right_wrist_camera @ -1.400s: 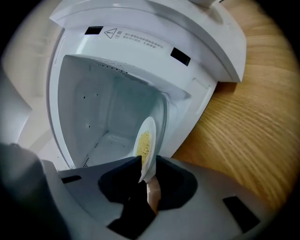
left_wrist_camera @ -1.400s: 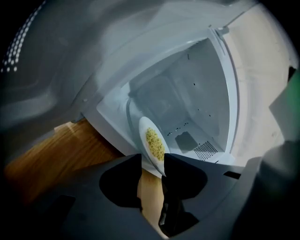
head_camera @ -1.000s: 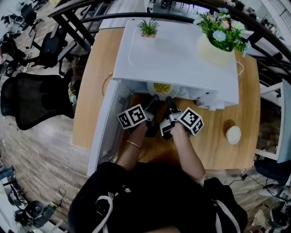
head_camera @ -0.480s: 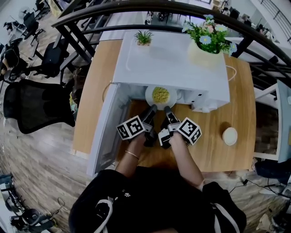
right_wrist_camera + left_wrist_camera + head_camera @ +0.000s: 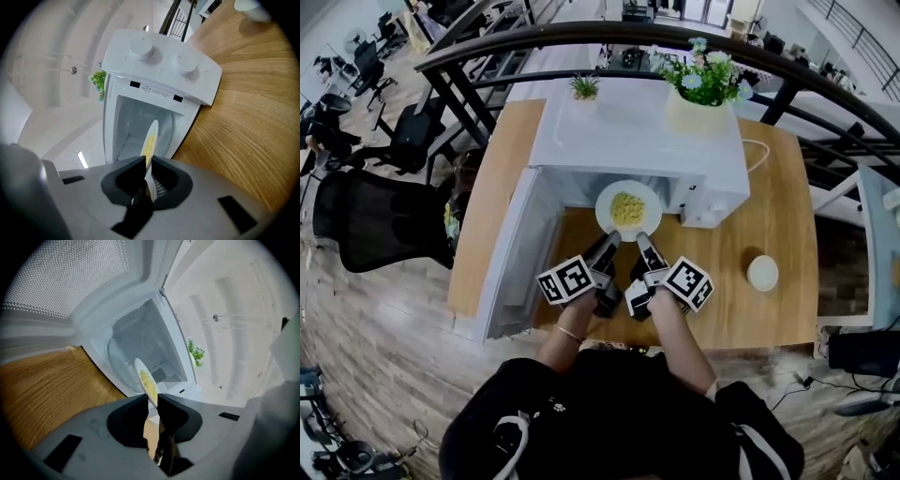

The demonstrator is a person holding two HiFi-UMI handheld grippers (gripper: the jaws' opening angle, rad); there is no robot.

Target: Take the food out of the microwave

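A white plate (image 5: 628, 210) of yellow food hangs in the air just in front of the open white microwave (image 5: 637, 141). Both grippers hold it by its near rim. My left gripper (image 5: 612, 238) is shut on the rim's left part, and the right gripper (image 5: 641, 238) is shut on the part beside it. In the left gripper view the plate (image 5: 147, 385) shows edge-on, pinched between the dark jaws (image 5: 151, 404), with the cavity behind. The right gripper view shows the plate's (image 5: 151, 138) rim clamped at the jaws (image 5: 147, 165).
The microwave door (image 5: 517, 258) stands swung open at the left. A flower pot (image 5: 701, 89) and a small green plant (image 5: 582, 88) sit on the microwave top. A small white round dish (image 5: 762, 273) lies on the wooden table (image 5: 769, 216) at the right.
Both grippers have drawn back toward me, bringing the plate from inside the microwave cavity out past its front edge.
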